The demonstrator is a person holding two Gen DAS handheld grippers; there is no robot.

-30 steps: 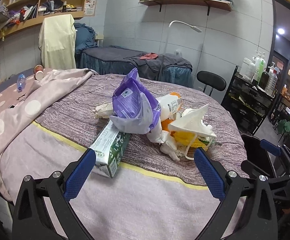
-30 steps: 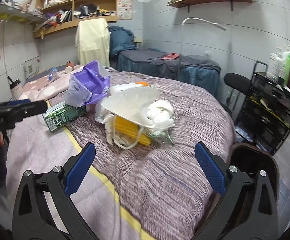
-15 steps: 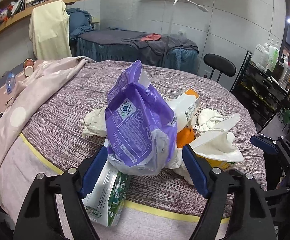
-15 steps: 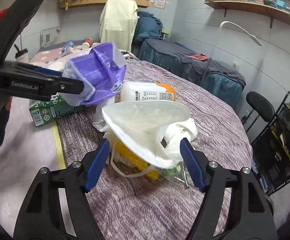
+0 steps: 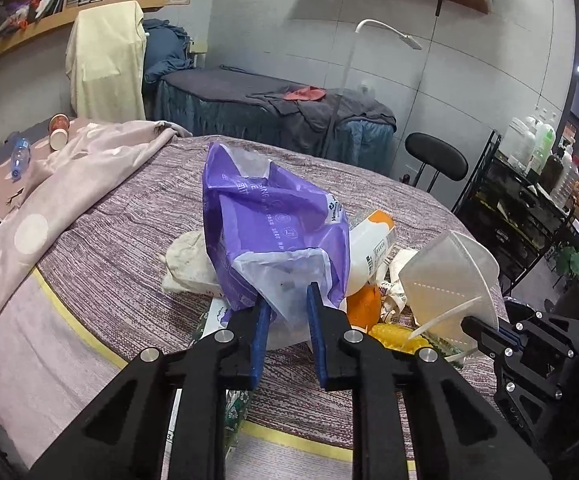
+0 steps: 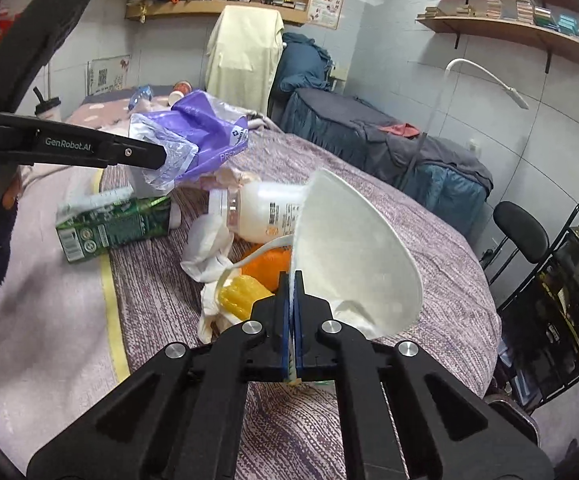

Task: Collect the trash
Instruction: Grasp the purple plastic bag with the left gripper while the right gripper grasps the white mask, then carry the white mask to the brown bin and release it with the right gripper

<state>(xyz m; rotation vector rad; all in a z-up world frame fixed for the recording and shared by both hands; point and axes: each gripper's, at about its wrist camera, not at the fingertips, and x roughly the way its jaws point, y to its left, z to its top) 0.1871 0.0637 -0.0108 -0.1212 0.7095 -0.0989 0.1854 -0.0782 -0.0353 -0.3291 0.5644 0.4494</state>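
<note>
A pile of trash lies on the purple bedspread (image 5: 129, 216). My left gripper (image 5: 287, 300) is shut on the lower edge of a purple plastic bag (image 5: 273, 220), which also shows in the right wrist view (image 6: 205, 136). My right gripper (image 6: 292, 280) is shut on the edge of a white face mask (image 6: 353, 252), seen in the left wrist view (image 5: 449, 280) too. Still on the bed are a green carton (image 6: 113, 228), a white bottle with an orange cap (image 6: 265, 212), crumpled tissues (image 5: 187, 256) and a yellow item (image 6: 243, 294).
A pink dotted blanket (image 5: 29, 208) with a water bottle (image 5: 19, 158) and paper cups (image 5: 58, 128) covers the bed's left side. A black stool (image 5: 435, 158) and a black shelf cart (image 5: 529, 200) with bottles stand to the right. A massage table (image 5: 273, 116) stands behind.
Both grippers moved in to the pile and closed: the left on the purple bag, the right on the white mask. Bag and mask now stand raised off the pile.
</note>
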